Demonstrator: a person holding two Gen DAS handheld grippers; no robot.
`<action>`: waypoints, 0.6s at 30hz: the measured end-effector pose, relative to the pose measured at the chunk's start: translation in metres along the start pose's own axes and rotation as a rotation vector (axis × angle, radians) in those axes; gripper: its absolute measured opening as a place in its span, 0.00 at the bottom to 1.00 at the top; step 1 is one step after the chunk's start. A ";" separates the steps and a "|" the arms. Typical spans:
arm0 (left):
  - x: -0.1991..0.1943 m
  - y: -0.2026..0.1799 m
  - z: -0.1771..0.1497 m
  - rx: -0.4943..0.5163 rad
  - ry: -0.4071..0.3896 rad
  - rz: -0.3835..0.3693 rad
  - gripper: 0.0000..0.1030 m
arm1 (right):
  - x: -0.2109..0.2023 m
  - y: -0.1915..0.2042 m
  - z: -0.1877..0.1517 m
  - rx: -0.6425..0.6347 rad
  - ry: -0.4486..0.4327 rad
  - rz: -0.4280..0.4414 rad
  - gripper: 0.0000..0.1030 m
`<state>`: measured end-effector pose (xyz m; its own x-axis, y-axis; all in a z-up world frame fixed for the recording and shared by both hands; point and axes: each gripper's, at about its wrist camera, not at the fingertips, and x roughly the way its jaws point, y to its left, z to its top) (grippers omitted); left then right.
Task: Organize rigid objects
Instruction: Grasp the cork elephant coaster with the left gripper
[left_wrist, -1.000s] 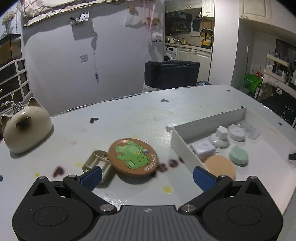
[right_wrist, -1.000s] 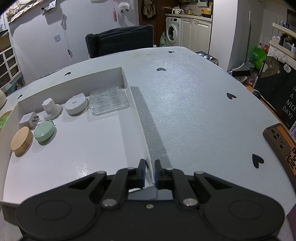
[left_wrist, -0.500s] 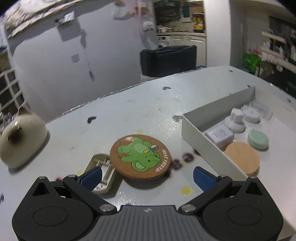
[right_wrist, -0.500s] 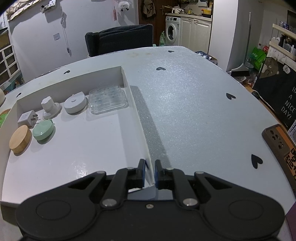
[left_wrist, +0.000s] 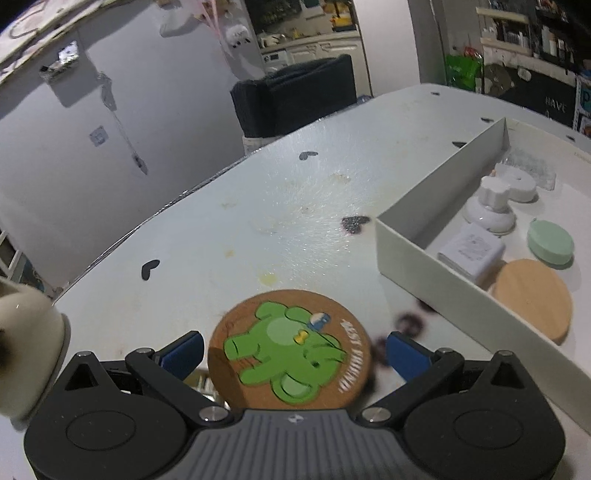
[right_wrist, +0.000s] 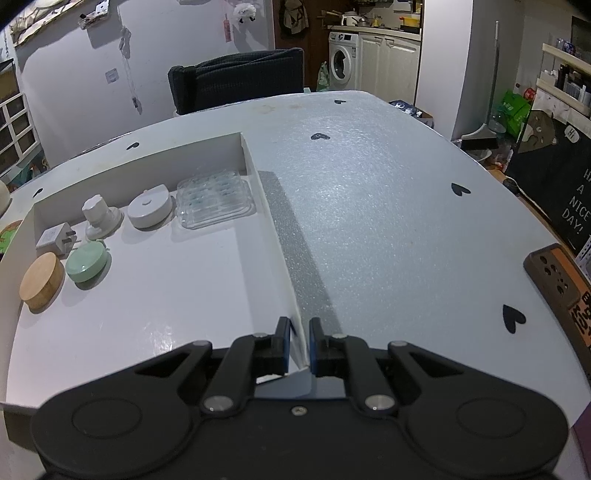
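On the worktop (left_wrist: 258, 206), left claw (left_wrist: 293, 350) has its blue pads spread wide, one on each side of the round cork coaster (left_wrist: 290, 349) with the green elephant print. Can't tell if the pads touch the coaster; it lies flat between them. A beige clip-like part (left_wrist: 201, 382) peeks out under the coaster's left edge. Cream cat-shaped ceramic (left_wrist: 22, 350) sits at far left.

White tray (right_wrist: 258, 177) is just right of the coaster. Inside it: wooden disc (right_wrist: 41, 280), mint green disc (right_wrist: 86, 263), white plug adapter (right_wrist: 55, 238), white knob piece (right_wrist: 100, 216), white round puck (right_wrist: 149, 211), clear plastic blister (right_wrist: 216, 197), all grouped at the far-left end.

Right claw (right_wrist: 298, 343) is clamped on the tray's right wall at the near end, pads on either side of it. Brown block (right_wrist: 561, 284) sits at the worktop's right edge.
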<state>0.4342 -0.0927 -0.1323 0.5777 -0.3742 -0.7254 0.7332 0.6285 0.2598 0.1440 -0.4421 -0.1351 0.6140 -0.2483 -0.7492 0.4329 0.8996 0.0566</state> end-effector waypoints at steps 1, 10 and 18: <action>0.003 0.002 0.002 0.011 0.010 -0.004 1.00 | 0.000 0.000 0.000 -0.001 0.001 0.001 0.10; 0.022 0.006 0.015 0.066 0.096 -0.082 1.00 | 0.001 -0.004 0.001 0.012 0.007 0.020 0.09; 0.026 0.009 0.017 0.045 0.132 -0.143 1.00 | 0.001 -0.006 0.001 0.016 0.009 0.033 0.09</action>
<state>0.4618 -0.1081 -0.1385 0.4167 -0.3629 -0.8335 0.8214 0.5431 0.1742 0.1425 -0.4485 -0.1357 0.6221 -0.2152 -0.7528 0.4233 0.9013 0.0922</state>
